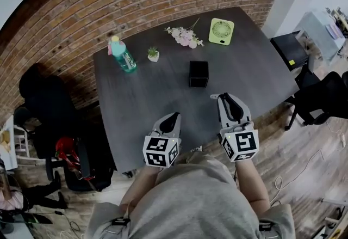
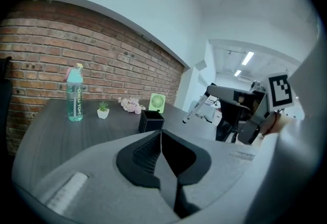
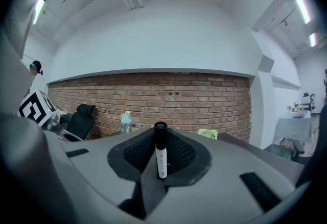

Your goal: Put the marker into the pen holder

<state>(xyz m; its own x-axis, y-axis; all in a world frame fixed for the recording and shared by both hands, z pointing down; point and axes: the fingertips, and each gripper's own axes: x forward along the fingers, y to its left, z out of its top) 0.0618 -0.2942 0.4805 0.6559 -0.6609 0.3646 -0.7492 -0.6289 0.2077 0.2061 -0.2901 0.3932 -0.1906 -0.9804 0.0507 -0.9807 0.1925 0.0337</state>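
The black square pen holder (image 1: 198, 73) stands upright near the middle of the dark grey table (image 1: 255, 69); it also shows in the left gripper view as the pen holder (image 2: 151, 122). My right gripper (image 1: 225, 97) hovers over the table's near part, to the right of and nearer than the holder, shut on a white marker (image 3: 161, 155) with a black cap. The marker stands crosswise between the jaws, and its end (image 1: 213, 96) pokes out to the left. My left gripper (image 1: 173, 117) is over the table's front edge, shut with nothing in it (image 2: 161, 133).
Along the far side of the table stand a teal water bottle (image 1: 124, 55), a tiny potted plant (image 1: 154, 54), pink flowers (image 1: 185, 36) and a small green fan (image 1: 221, 31). A brick wall runs behind. A black office chair (image 1: 326, 96) is at the right.
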